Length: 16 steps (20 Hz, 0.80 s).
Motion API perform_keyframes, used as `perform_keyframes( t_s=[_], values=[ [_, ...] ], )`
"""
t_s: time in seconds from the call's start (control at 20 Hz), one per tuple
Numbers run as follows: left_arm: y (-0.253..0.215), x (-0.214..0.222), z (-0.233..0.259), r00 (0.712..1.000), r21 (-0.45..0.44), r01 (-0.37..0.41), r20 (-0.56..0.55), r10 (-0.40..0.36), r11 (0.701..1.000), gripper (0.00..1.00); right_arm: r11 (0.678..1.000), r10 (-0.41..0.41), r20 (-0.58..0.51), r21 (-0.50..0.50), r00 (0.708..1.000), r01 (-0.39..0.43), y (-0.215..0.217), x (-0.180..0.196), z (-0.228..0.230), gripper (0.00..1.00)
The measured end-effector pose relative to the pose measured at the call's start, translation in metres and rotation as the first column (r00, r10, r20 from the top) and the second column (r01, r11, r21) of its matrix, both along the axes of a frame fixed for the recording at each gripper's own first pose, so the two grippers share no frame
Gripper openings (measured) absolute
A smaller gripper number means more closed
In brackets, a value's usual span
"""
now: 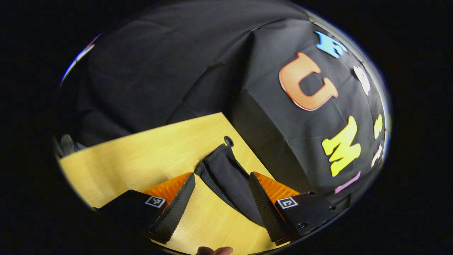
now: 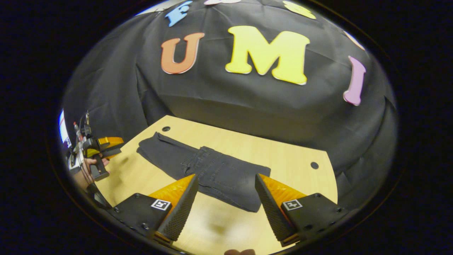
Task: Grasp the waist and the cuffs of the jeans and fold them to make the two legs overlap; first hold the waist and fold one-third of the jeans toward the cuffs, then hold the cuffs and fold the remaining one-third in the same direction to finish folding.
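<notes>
Light falls from overhead and it's warm on my table (image 2: pixel 283 156), bright yellow wood against a dim black backdrop. Right gripper view is fairly sharp; the jeans (image 2: pixel 212 173) show seams clearly. A soft smudge of shadow sits on the wood near my fingers. Left gripper view looks tilted and slightly smeared, table (image 1: pixel 141 152) streaky. Both views bend hard at the edges, with a bluish fringe along the rim.
</notes>
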<state>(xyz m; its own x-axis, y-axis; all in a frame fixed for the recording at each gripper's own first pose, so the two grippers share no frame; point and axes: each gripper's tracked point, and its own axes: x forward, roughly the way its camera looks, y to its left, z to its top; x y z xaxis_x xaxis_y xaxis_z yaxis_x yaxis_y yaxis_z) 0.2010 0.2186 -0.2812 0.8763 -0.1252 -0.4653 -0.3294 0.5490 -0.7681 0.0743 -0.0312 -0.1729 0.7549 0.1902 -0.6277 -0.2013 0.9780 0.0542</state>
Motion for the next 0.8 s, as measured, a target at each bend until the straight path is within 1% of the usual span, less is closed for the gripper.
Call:
perform_keyframes(
  t_s=[0.05,0.15,0.3,0.4,0.45,0.5,0.65,0.75,0.8],
  values=[
    [-0.004,0.007,-0.015,1.0,-0.049,-0.011,-0.027,0.009,0.999,0.99,1.0,-0.024,-0.008,0.003,1.0,0.024,-0.011,-0.004,0.001,0.99],
    [-0.012,0.019,-0.025,0.999,-0.16,-0.024,-0.047,0.017,0.987,0.99,0.998,-0.053,-0.012,-0.013,0.999,0.053,-0.031,-0.011,0.002,0.98],
    [-0.015,0.032,-0.036,0.995,-0.297,-0.065,-0.093,0.039,0.952,0.98,0.997,-0.074,-0.042,-0.001,0.996,0.074,-0.039,-0.027,-0.002,0.98],
    [-0.013,0.046,-0.041,0.991,-0.356,-0.104,-0.116,0.067,0.929,0.98,0.995,-0.095,-0.059,0.006,0.994,0.096,-0.047,-0.03,-0.004,0.98],
    [-0.015,0.057,-0.045,0.99,-0.369,-0.114,-0.12,0.074,0.923,0.96,0.994,-0.111,-0.061,0.012,0.992,0.112,-0.052,-0.029,-0.003,0.98],
    [-0.017,0.062,-0.046,0.989,-0.377,-0.119,-0.126,0.076,0.918,0.95,0.991,-0.129,-0.063,0.019,0.99,0.13,-0.057,-0.029,-0.003,0.98],
    [-0.019,0.071,-0.048,0.991,-0.376,-0.094,-0.121,0.051,0.922,0.95,0.984,-0.169,-0.078,0.043,0.982,0.173,-0.065,-0.029,-0.004,0.98],
    [-0.02,0.078,-0.049,0.993,-0.38,-0.086,-0.106,0.049,0.921,0.95,0.982,-0.179,-0.076,0.041,0.981,0.182,-0.066,-0.026,-0.004,0.98],
    [-0.02,0.082,-0.047,0.993,-0.389,-0.094,-0.099,0.06,0.916,0.95,0.982,-0.181,-0.077,0.04,0.98,0.185,-0.065,-0.026,-0.005,0.98]
  ],
)
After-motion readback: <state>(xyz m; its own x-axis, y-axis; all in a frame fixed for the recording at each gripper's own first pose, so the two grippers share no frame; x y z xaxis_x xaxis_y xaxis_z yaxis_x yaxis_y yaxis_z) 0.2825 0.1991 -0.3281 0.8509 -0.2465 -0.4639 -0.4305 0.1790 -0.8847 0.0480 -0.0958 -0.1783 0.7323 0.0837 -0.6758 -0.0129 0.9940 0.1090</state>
